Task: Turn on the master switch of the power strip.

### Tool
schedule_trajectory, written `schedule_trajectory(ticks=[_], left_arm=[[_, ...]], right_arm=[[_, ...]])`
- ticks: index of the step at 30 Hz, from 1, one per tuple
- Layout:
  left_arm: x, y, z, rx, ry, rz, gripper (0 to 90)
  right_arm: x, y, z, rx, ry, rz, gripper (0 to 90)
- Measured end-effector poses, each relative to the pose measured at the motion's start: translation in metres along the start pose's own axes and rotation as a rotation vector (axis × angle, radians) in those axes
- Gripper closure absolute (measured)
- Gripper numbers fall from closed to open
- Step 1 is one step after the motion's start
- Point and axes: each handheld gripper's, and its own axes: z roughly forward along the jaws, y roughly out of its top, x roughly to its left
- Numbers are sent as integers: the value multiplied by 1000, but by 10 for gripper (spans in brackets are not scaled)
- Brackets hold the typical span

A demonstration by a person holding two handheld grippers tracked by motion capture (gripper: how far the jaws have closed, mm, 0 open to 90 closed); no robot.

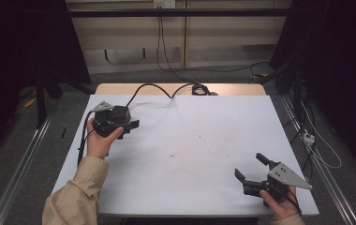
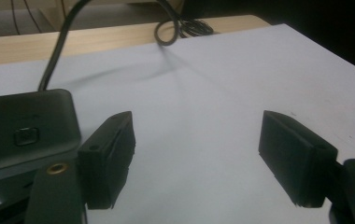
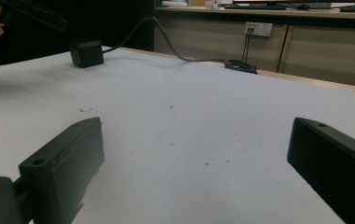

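A small black cube-shaped power block (image 2: 26, 135) with a button on its top sits on the white table (image 1: 190, 140) at the far left, its thick black cable (image 1: 166, 89) looping away to the far edge. The left gripper (image 2: 196, 158) hovers just beside the block on its right, jaws apart with bare table between them, not touching it. At the near right, well apart from the block, the right gripper (image 1: 251, 168) is held with its jaws spread wide and empty.
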Motion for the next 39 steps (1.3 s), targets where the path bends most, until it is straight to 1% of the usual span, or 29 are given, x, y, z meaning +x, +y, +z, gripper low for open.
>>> schedule_trajectory(ticks=[2, 3, 6, 9, 12, 15, 19, 22, 24, 34, 35, 36, 37, 39], left_arm=[[-4, -1, -2, 9, -5, 17, 250], [-7, -2, -2, 9, -14, 22, 246], [-13, -3, -4, 17, -20, 53, 215], [-19, -6, -6, 16, -44, 52, 193], [-22, -10, -8, 21, -53, 60, 169], [-24, -15, -10, 20, -66, 59, 150], [-25, -22, -12, 30, -67, 71, 128], [-27, -26, -14, 27, -74, 63, 122], [-27, -29, -16, 30, -74, 70, 117], [-28, -41, -23, 26, -75, 66, 108], [-28, -42, -24, 31, -72, 70, 108], [-29, -43, -24, 28, -73, 66, 107], [-29, -45, -24, 35, -69, 75, 107], [-29, -47, -25, 35, -72, 71, 106]], right_arm=[[0, 0, 0, 1, 3, -6, 33], [0, 0, 0, 0, 5, -6, 33], [0, 0, 0, 0, 4, -6, 33], [0, 0, 0, 0, 5, -5, 33], [0, 0, 0, 1, 6, -5, 33], [0, 0, 0, 1, 7, -6, 33], [0, 0, 0, 1, 6, -5, 33], [0, 0, 0, 1, 7, -6, 33], [0, 0, 0, 1, 8, -6, 33], [1, 0, 1, 4, 7, -5, 33], [1, 0, 1, 4, 7, -4, 33], [1, 0, 1, 4, 6, -4, 33], [1, 0, 1, 4, 7, -4, 33], [1, 0, 1, 4, 8, -3, 33]])
